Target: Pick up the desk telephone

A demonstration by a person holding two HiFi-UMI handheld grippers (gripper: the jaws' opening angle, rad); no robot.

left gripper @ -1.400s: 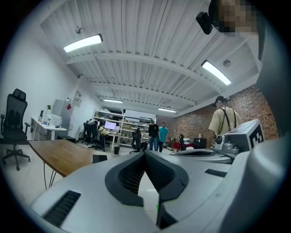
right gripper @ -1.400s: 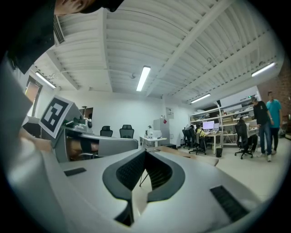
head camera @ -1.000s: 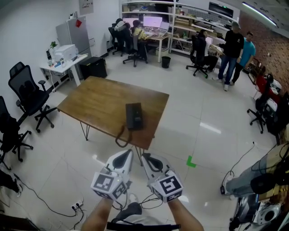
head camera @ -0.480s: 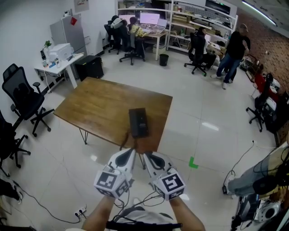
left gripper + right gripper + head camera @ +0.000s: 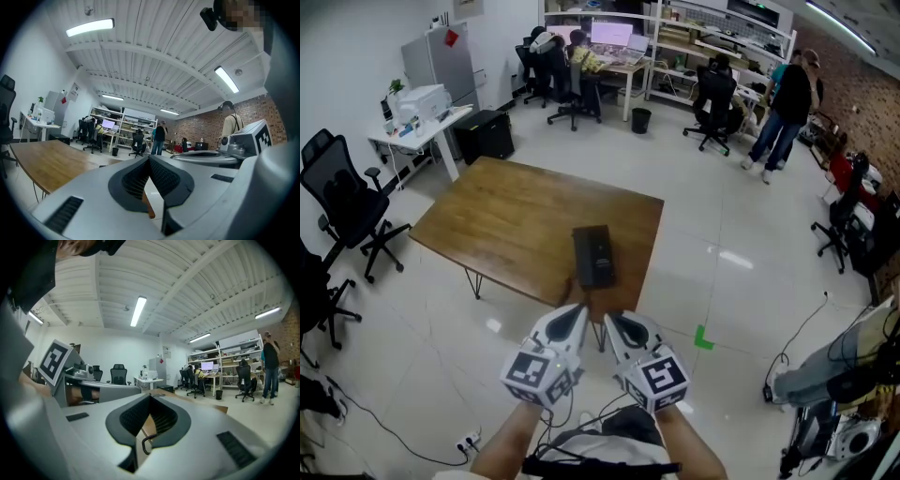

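Note:
The black desk telephone (image 5: 594, 255) lies flat near the front edge of the wooden table (image 5: 506, 220); its coiled cord (image 5: 146, 444) hangs off that edge. Both grippers are held side by side just short of the table edge, pointing at the phone. My left gripper (image 5: 573, 319) is shut and empty. My right gripper (image 5: 614, 324) is also shut and empty. In the left gripper view the closed jaw tips (image 5: 150, 160) frame the tabletop (image 5: 44, 160). In the right gripper view the closed tips (image 5: 150, 397) sit above the cord and table (image 5: 208, 405).
Black office chairs (image 5: 347, 202) stand left of the table, beside a white desk with a printer (image 5: 422, 103). People sit at far desks (image 5: 581, 56); others stand at the back right (image 5: 787, 98). A green floor mark (image 5: 701, 337) and floor cables (image 5: 403, 422) lie nearby.
Both grippers have moved forward together toward the table's front edge and the telephone, still shut. The standing people at the back right have shifted.

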